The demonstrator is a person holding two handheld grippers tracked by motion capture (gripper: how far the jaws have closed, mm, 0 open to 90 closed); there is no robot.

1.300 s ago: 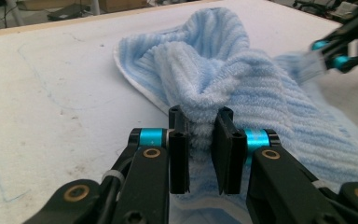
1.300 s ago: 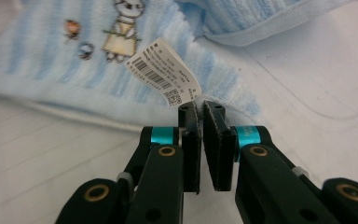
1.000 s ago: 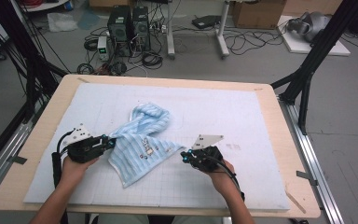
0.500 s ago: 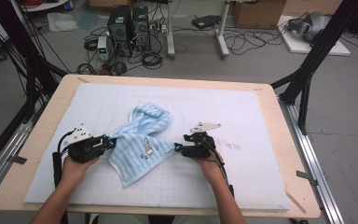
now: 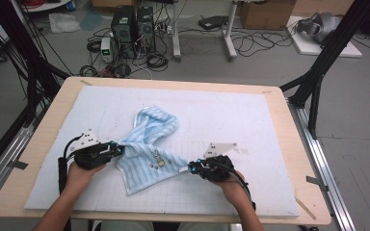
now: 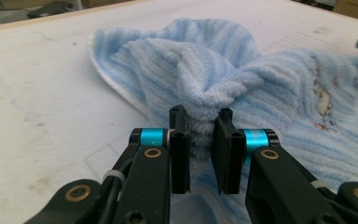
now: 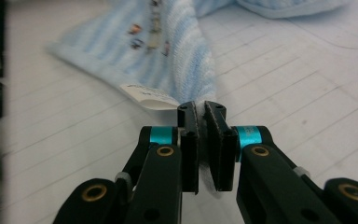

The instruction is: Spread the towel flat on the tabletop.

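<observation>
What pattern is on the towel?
Light blue and white stripes on the towel, clearest in the left gripper view.

Two black grippers: left gripper (image 5: 117, 150), right gripper (image 5: 192, 168). Blue bands behind flat black pads (image 6: 179, 140), brass screws (image 7: 165, 150) in each link, grey three-cornered plates on top, black cables trailing. Bare forearms, no sleeves.

Even, soft indoor light; gripper views blurred at near edges.
</observation>
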